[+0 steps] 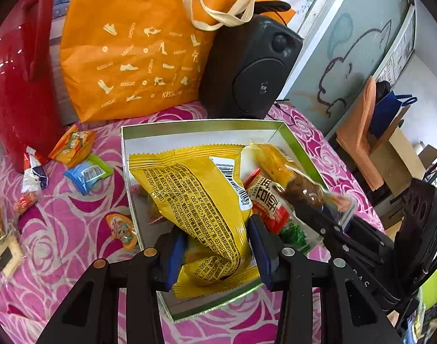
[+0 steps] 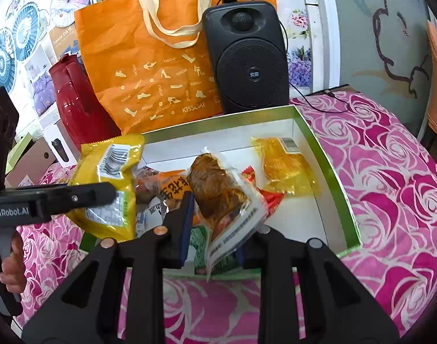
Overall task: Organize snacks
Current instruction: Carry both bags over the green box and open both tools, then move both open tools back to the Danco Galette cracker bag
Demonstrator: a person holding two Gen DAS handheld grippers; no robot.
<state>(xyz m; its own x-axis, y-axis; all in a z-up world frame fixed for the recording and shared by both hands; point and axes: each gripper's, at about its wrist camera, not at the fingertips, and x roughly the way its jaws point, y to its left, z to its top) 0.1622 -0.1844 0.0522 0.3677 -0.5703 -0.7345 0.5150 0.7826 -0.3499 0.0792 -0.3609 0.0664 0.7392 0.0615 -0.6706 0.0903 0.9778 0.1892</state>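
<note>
Left wrist view shows the left tool [image 1: 218, 253] clamped on the lower end of a large yellow snack bag [image 1: 195, 200], its blue-padded fingers [image 1: 176, 258] pressing the bag from either side; the bag lies tilted in the green-rimmed box [image 1: 126, 154], which sits on a surface covered with a pink rose-patterned cloth [image 1: 60, 229]. To the right inside the box lie a red-and-white packet [image 1: 268, 203] and a clear yellow packet [image 1: 275, 160]. Outside the box, on the cloth to the left, several small snacks are scattered: an orange packet [image 1: 73, 147], a blue packet [image 1: 88, 173], a red-and-white wrapper [image 1: 33, 169] and a small orange jelly cup [image 1: 122, 230] just beside the box wall. Behind the box stand an orange tote bag [image 1: 132, 57], a black speaker [image 1: 252, 66] and a red jug [image 1: 20, 86]. From the right wrist view, the right tool [image 2: 214, 229] is closed on a clear packet holding a brown snack [image 2: 221, 192], gripping it near its lower printed edge, above the near part of the box [image 2: 327, 160]. The other tool reaches in from the left across the yellow bag [image 2: 109, 177], with a person's hand [image 2: 13, 261] on its grip. A clear yellow packet [image 2: 284, 166] rests toward the far right of the box floor, apart from the held packet.
</note>
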